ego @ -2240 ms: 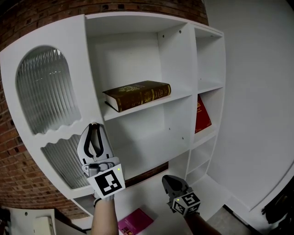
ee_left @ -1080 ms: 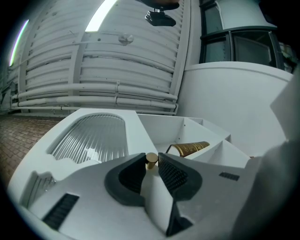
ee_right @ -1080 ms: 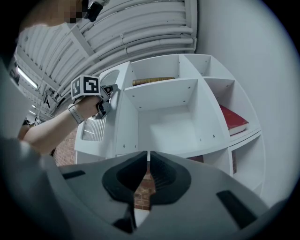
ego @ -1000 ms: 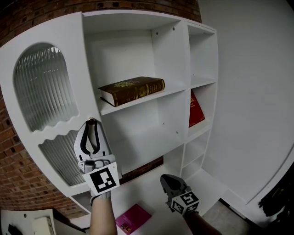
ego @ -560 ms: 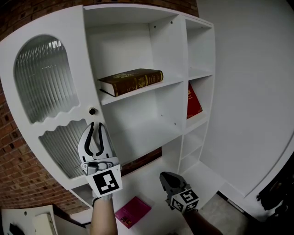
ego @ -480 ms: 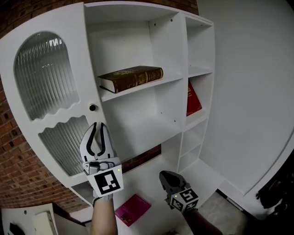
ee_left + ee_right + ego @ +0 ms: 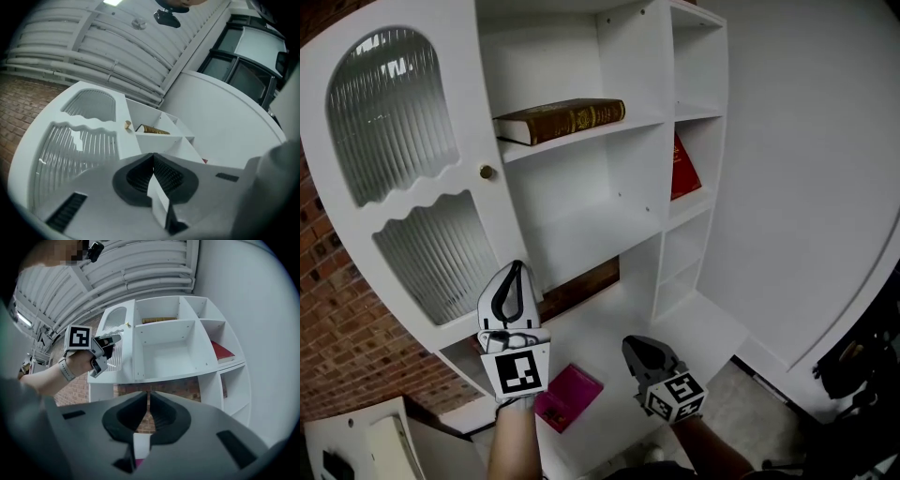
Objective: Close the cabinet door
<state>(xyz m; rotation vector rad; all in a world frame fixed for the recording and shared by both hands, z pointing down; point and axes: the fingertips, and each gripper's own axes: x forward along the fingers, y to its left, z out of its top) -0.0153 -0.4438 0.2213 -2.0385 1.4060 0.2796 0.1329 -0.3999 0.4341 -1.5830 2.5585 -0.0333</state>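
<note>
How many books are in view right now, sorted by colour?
brown book, lying flat on the upper shelf: 1
red book, leaning in the right compartment: 1
pink book, lying on the low surface below: 1
Total: 3

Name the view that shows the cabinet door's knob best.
Head view: the knob stands clear and round on the edge of the cabinet door. The left gripper view shows it smaller; the right gripper view shows only a speck.
</note>
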